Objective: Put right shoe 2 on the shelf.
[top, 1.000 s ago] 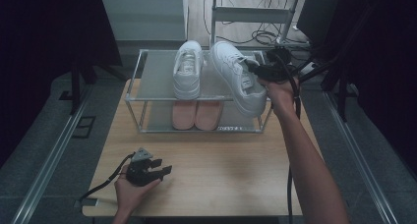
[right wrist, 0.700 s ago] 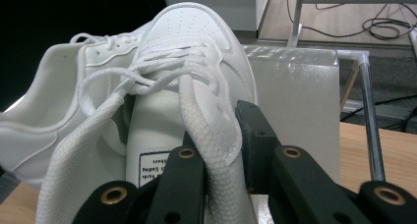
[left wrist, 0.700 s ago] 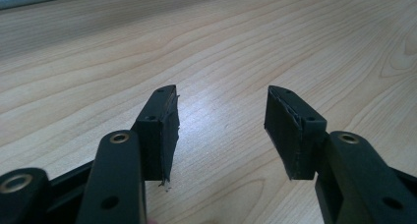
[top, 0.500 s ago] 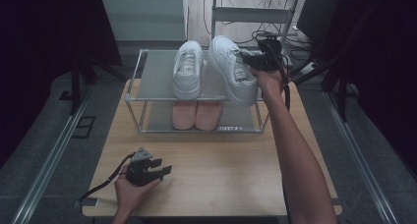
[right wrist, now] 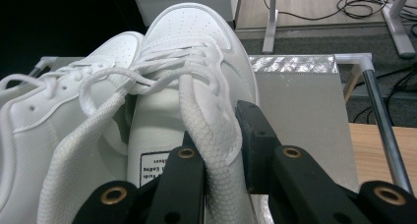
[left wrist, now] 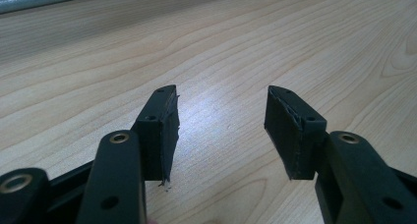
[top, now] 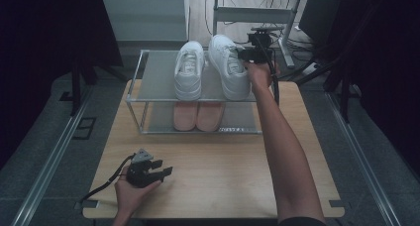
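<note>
High view showed my left gripper (top: 163, 172) idle on the table (top: 223, 181), jaws spread, empty. On the rack (top: 158, 77) top shelf, beside its mate, my right gripper (right wrist: 221, 135) pinched the right sneaker (top: 228, 67) collar; light, soft. Right gripper view showed the grip, seemingly firm; high view hid it.

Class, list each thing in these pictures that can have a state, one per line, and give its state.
Right gripper: jaws shut on the right white shoe's collar.
Left gripper: jaws open, holding nothing, low over the table.
Right white shoe: upright on the rack's top shelf, laced, gripped.
Left white shoe: upright on the top shelf, laced, untouched.
Pink shoes: side by side on the lower shelf.
Rack: standing on the table.
</note>
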`<state>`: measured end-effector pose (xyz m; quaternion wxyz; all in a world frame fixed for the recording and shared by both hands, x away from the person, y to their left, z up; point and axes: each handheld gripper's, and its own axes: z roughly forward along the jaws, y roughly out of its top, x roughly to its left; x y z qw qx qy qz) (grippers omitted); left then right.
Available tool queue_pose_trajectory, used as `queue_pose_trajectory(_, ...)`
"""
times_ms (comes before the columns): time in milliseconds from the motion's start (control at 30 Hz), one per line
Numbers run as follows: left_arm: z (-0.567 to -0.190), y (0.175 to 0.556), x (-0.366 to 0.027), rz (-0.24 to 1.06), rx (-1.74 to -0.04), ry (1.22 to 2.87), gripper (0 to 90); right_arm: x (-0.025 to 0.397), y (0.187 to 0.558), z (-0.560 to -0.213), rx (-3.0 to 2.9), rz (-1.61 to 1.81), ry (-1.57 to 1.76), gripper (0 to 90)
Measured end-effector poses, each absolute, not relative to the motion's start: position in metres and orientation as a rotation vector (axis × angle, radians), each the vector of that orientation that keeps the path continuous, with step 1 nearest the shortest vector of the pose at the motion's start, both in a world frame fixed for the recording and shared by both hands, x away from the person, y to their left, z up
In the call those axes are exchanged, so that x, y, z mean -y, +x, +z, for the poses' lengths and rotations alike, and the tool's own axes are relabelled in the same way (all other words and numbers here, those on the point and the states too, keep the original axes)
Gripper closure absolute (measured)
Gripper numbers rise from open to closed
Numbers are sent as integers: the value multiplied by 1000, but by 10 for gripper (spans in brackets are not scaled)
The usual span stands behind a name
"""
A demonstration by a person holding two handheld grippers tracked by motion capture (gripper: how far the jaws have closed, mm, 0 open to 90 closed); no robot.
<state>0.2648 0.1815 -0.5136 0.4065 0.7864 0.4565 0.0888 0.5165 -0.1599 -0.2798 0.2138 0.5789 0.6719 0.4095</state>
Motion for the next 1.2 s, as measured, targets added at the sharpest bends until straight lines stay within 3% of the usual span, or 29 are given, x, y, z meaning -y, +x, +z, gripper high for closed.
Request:
queue_pose_trajectory(500, -514, 266, -182, 228, -1146, 1996, 473, 141, 542, -299, -1872, 1094, 1657, 782)
queue_pose_trajectory(700, -514, 265, -182, 227, -1148, 1993, 473, 139, 539, -300, -1909, 1145, 1593, 587)
queue_pose_trajectory(800, -514, 265, -182, 225, -1148, 1993, 473, 143, 532, -293, -1894, 1186, 1549, 546)
queue_pose_trajectory(1000, -514, 264, -181, 223, -1152, 1988, 473, 157, 513, -283, -1916, 1220, 1476, 551)
queue_pose_trajectory(1200, -514, 264, -180, 223, -1154, 1983, 473, 173, 486, -284, -1953, 1246, 1373, 645)
